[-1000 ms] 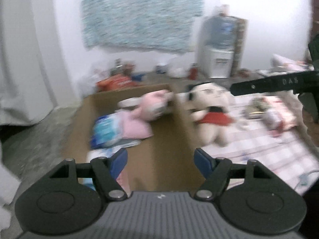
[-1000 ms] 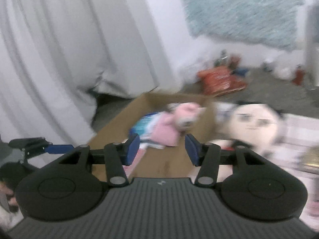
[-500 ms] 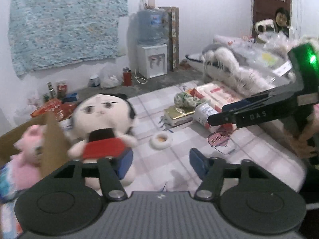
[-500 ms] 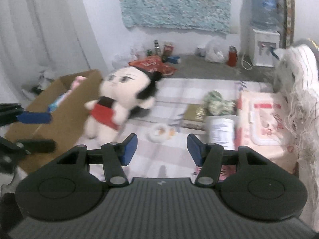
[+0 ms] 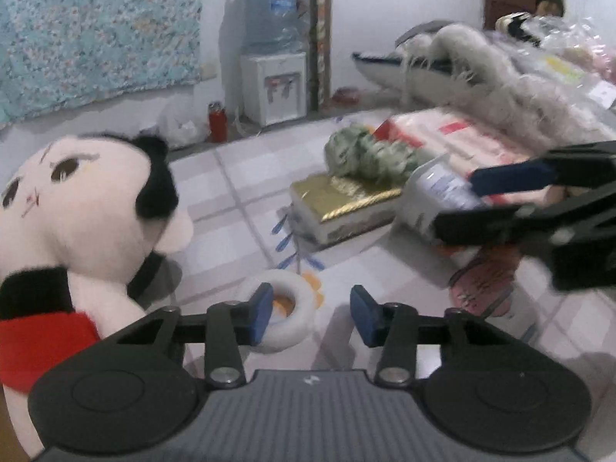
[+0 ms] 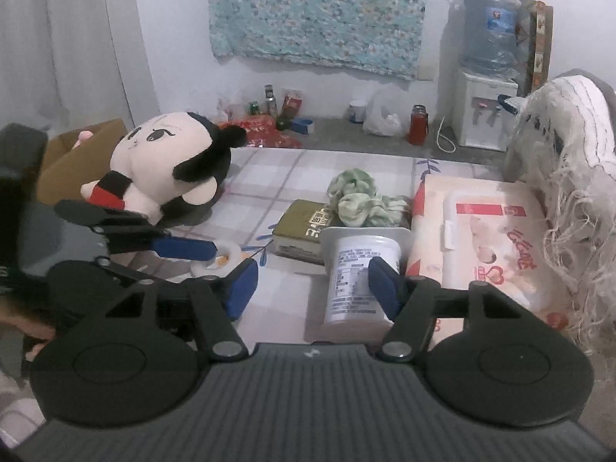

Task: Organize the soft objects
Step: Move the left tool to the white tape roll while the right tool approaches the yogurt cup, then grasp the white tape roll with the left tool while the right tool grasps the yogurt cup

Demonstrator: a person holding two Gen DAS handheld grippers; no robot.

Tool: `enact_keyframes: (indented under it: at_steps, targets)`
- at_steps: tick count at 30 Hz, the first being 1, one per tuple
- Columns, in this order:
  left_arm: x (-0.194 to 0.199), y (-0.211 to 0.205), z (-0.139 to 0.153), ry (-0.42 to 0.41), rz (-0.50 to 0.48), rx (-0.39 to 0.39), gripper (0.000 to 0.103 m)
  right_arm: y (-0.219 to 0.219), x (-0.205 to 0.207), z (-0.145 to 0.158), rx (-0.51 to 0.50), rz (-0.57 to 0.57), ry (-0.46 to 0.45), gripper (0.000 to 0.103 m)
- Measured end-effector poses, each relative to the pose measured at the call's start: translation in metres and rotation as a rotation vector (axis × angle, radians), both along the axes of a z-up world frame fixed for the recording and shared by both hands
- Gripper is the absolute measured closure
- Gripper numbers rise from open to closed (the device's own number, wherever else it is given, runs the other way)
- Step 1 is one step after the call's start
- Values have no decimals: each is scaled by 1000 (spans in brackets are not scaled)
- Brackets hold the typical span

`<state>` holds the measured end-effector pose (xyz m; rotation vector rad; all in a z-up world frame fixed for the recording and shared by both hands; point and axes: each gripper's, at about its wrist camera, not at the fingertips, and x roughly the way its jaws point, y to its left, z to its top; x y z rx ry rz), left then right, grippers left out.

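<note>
We hold left gripper (image 5: 311, 315) released, empty | right gripper (image 6: 312, 288) released too | plush doll (image 6: 165, 167) lies at mat's (image 6: 277, 177) left edge beside cardboard box (image 6: 73, 154), probably next to grasp.

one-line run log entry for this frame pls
left claw: open, over white ring | right claw: open, by white tub | plush doll: on mat, outside cardboard box

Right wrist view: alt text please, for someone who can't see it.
Open right gripper hovers over a checked mat, a white tub lying between its jaws. The left gripper reaches toward a small white ring, beside a big-headed plush doll.
</note>
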<state>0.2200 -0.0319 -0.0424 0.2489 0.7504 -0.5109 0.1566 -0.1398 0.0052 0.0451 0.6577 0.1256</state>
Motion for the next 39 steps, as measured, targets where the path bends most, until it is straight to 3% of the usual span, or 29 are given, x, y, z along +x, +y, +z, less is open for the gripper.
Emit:
enact_keyframes:
  at_steps: [3, 5, 7, 10, 15, 16, 18, 24, 30, 33, 34, 39]
  targets:
    - [-2, 1, 0, -10, 2, -1, 60, -3, -1, -1, 5, -11, -1, 36]
    - [-3, 2, 1, -11, 24, 13, 76, -6, -1, -2, 10, -30, 7, 33]
    - [0, 6, 3, 4, 54, 10, 83, -10, 0, -4, 21, -44, 15, 32]
    - [1, 18, 5, 54, 72, -37, 83, -12, 4, -6, 40, -59, 10, 31]
    - [-7, 19, 4, 34, 59, -16, 83, -7, 19, -16, -8, -75, 50, 31]
    - [-7, 20, 4, 39, 61, -24, 83, -5, 22, -17, -24, -77, 57, 33]
    - [-6, 22, 5, 52, 62, -37, 82, 4, 24, -19, -86, -93, 57, 58]
    - [-16, 31, 9, 83, 28, -2, 82, 21, 7, -20, -93, -57, 59, 58]
    - [-65, 62, 7, 61, 52, -31, 80, 32, -47, -21, -19, -31, 99, 56]
    - [-86, 73, 8, 46, 5, -43, 64, 37, -75, -33, 68, -10, 207, 54]
    - [-93, 75, 7, 34, -15, -54, 57, 40, -88, -33, 72, 1, 178, 54]
    - [-106, 69, 5, -8, -19, -2, 56, 60, -114, -32, 54, 71, 165, 52]
